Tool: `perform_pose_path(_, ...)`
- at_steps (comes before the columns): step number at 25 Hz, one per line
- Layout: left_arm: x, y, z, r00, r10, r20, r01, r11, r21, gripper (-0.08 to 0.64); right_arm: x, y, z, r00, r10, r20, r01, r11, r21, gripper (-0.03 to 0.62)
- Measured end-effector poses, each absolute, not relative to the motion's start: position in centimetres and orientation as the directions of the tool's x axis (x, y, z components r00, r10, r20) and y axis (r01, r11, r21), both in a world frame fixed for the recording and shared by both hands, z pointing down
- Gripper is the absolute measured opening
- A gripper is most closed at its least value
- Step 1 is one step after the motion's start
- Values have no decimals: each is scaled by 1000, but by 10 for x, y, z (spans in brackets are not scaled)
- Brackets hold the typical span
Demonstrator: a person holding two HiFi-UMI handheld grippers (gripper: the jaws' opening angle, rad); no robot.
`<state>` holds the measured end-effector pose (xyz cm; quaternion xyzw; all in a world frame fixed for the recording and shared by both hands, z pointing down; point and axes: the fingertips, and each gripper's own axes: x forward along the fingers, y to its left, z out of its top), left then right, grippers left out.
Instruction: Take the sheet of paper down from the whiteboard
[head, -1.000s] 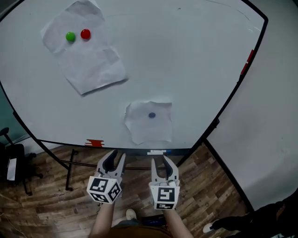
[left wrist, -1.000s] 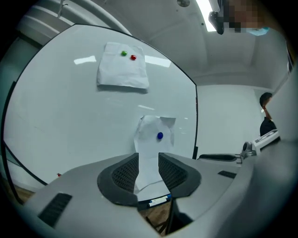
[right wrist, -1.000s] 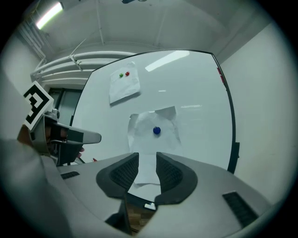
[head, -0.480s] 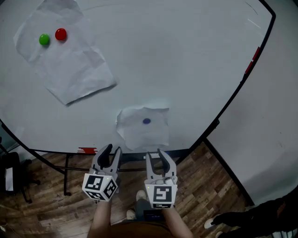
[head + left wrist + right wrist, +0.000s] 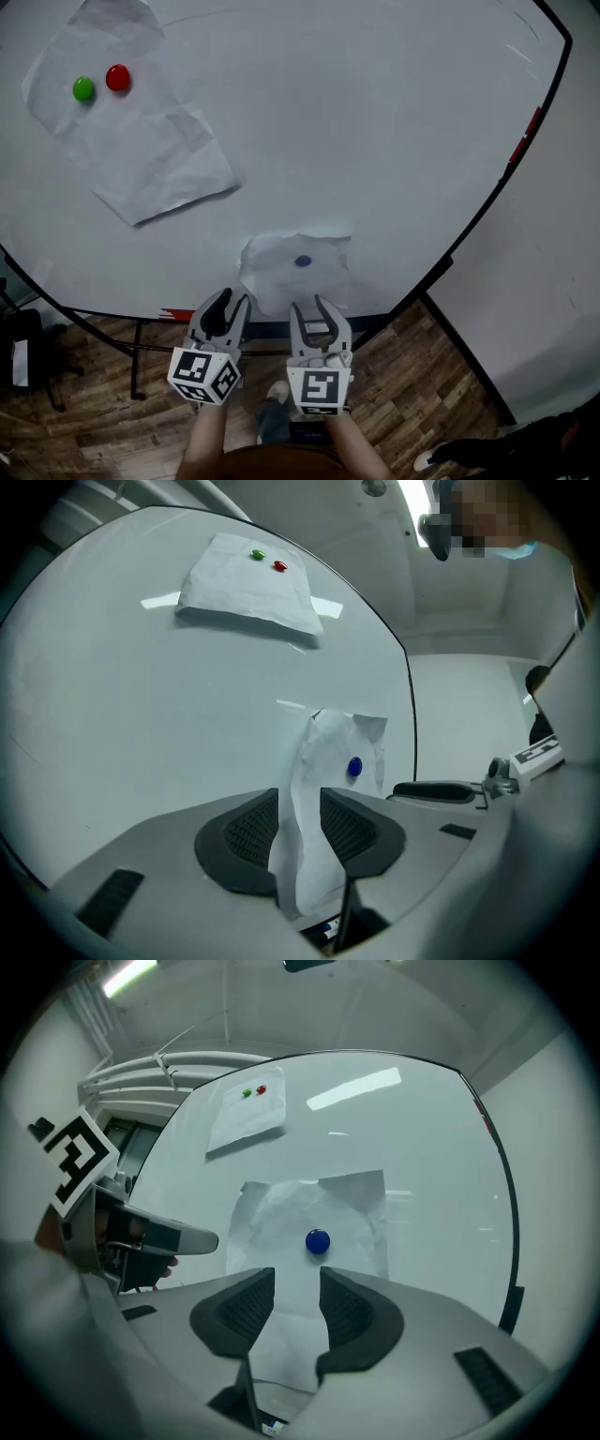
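A small crumpled sheet of paper [image 5: 281,279] hangs low on the whiteboard [image 5: 375,141], pinned by a blue magnet [image 5: 302,262]. My left gripper [image 5: 231,302] is open at the sheet's lower left corner. In the left gripper view the sheet's lifted edge [image 5: 314,789] shows in the gap between the pads, which do not press on it. My right gripper [image 5: 310,306] is just below the sheet with its jaws opening. In the right gripper view the sheet [image 5: 281,1208] and blue magnet [image 5: 318,1240] lie straight ahead of the jaws, and nothing is gripped.
A larger sheet [image 5: 141,141] hangs at the upper left under a green magnet [image 5: 83,89] and a red magnet [image 5: 117,78]. The board's black stand [image 5: 136,361] rests on a wooden floor. A black chair [image 5: 19,347] is at the left and a grey wall [image 5: 553,281] at the right.
Both grippers have moved up to the small sheet's lower edge. The right jaws stand wider apart than before.
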<state>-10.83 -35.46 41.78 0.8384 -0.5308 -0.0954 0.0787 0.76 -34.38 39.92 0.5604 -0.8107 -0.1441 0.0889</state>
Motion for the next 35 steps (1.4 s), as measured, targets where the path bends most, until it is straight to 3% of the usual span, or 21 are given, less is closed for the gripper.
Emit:
perform_pose_path(16, -96, -390, 398, 454, -883, -120, -855, -469, 220, 136, -6, -394, 369, -333, -936, -115, -885, 267, 382, 186)
perform_pose_path(26, -102, -395, 399, 430, -893, -130, -872, -448, 195, 94, -8, -405, 365, -317, -936, -152, -868, 222, 444, 173)
perform_pose_path(30, -103, -396, 400, 432, -894, -121, -874, -448, 188, 80, -5, -406, 364, -286, -945, -158, -866, 184, 465, 122)
perform_pose_path(35, -101, -395, 399, 448, -886, -122, -863, -464, 199, 26, -4, -407, 365, -283, -948, -144, -859, 184, 478, 137)
